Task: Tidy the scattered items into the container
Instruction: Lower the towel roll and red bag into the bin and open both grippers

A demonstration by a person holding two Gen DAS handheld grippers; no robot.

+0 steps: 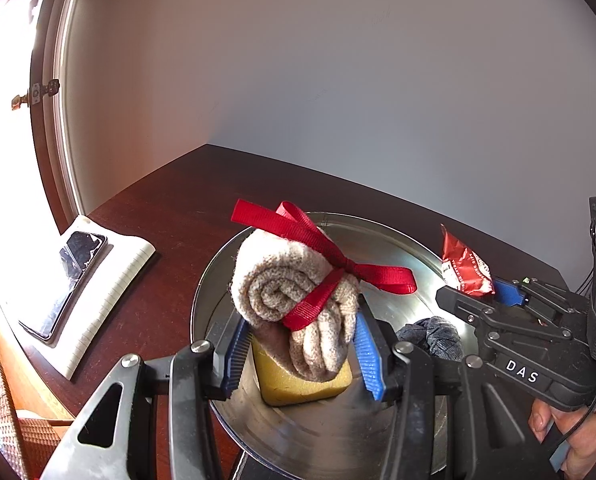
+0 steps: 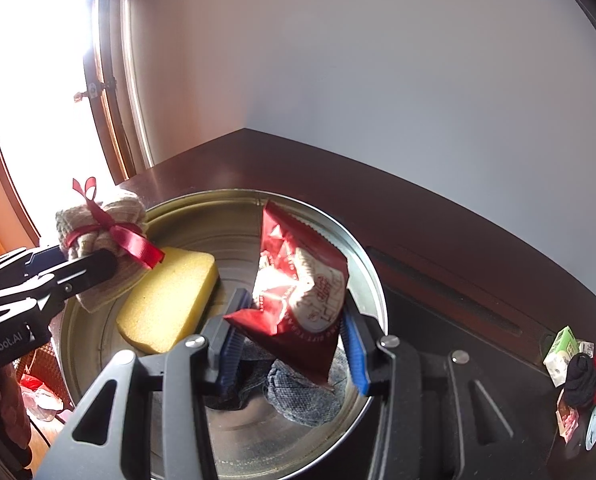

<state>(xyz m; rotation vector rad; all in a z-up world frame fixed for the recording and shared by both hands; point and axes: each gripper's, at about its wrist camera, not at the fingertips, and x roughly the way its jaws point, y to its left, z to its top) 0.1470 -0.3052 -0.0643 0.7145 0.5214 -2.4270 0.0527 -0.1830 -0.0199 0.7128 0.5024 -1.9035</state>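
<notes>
Left wrist view: the left gripper is clamped on a rolled beige cloth tied with a red ribbon, held above a yellow sponge lying in the round metal tin. A phone rests on a notepad at left on the dark table. Right wrist view: the right gripper grips a red snack packet over the tin, above a grey cloth inside it; small items lie well apart at right.
</notes>
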